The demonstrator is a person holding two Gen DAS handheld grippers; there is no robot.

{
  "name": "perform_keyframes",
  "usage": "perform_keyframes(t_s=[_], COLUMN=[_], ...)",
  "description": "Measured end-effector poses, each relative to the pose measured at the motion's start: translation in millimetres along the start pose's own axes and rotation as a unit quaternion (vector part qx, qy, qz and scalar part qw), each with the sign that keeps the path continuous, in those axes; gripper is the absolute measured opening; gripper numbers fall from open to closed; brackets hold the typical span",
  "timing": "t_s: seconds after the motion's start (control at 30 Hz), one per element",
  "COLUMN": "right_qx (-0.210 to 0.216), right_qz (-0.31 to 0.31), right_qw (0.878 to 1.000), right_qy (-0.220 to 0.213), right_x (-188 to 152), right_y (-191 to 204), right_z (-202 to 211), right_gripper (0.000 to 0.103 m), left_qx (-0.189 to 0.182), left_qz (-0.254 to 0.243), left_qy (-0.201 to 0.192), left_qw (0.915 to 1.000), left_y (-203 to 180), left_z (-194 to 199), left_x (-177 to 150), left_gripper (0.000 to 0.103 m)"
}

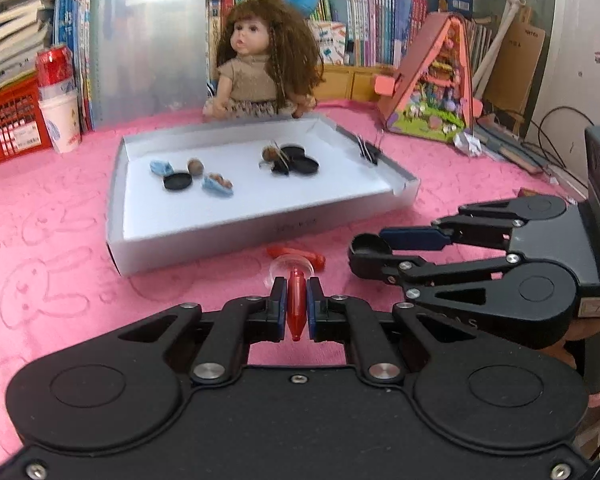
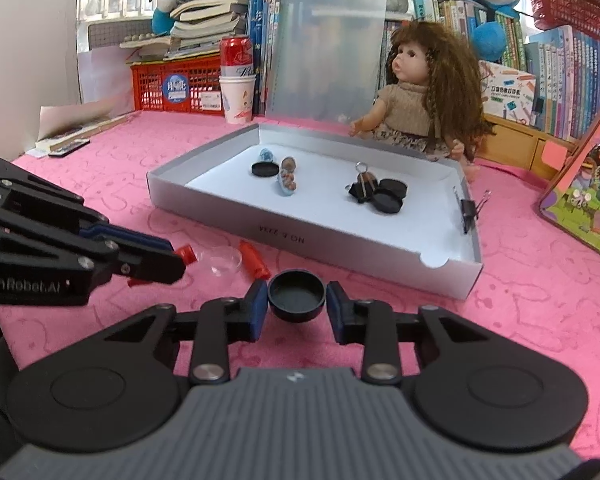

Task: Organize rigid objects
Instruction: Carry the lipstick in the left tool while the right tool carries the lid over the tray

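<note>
- The left gripper (image 1: 296, 304) is squeezing a red peg (image 1: 295, 306) by its middle, just above the pink cloth (image 1: 60, 220).
- The right gripper (image 2: 297, 304) holds a black cap (image 2: 297, 295) by its sides.
- Both look light, hard and a bit slippery.
- The tray (image 2: 300, 236) sits close ahead.

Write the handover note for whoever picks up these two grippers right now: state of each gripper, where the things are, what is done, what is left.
Left gripper: shut on a red pen-like piece, held above the pink cloth.
Right gripper: pads at the sides of a black cap, which looks gripped.
Grey tray: already holds three black caps, a loose binder clip, two blue pieces and two brown nut-like pieces; another clip sits on its rim.
Left on the cloth: a clear round dish and a red piece beside it, near the tray's front wall.
Remaining: tray both held items, then those two.
</note>
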State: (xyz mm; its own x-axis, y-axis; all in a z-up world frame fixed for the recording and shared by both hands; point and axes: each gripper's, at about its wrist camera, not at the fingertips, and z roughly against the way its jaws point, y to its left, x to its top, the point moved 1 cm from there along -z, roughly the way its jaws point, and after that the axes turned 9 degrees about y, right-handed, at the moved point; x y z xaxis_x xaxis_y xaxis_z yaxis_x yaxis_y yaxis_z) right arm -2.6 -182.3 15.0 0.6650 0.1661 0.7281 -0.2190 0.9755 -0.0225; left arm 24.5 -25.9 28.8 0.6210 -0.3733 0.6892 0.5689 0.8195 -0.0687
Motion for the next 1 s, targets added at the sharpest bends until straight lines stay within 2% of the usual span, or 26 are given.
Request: perform_keyframes(t_s=[0.3,0.57,0.8,1.0], right_qx=[-0.036,-0.065,-0.063,-0.057], right_qz=[-0.012,-0.048,-0.073,-0.090], right_qw=[0.999,0.996,0.995,0.994], right_qy=[-0.022,-0.023,-0.003,0.022], right_x=[27,60,84,89], right_y=[-10,-42,-67,-77], right_z=[14,10,-4,-26], right_gripper=[0.038,0.038,0.038,0.038], left_qx=[0.035,0.059,0.062,0.077], left_qz=[0.018,0.041,0.068,0.070], left_qy=[-0.037,-0.058,-0.044,-0.019], left_qw=[0.9985,0.9957,0.9947,0.9944], left_y=[23,54,80,87], left_z=[9,4,-21,-54], left_x=[37,78,106,108], left_gripper=[0.009,0.009,0.009,0.009])
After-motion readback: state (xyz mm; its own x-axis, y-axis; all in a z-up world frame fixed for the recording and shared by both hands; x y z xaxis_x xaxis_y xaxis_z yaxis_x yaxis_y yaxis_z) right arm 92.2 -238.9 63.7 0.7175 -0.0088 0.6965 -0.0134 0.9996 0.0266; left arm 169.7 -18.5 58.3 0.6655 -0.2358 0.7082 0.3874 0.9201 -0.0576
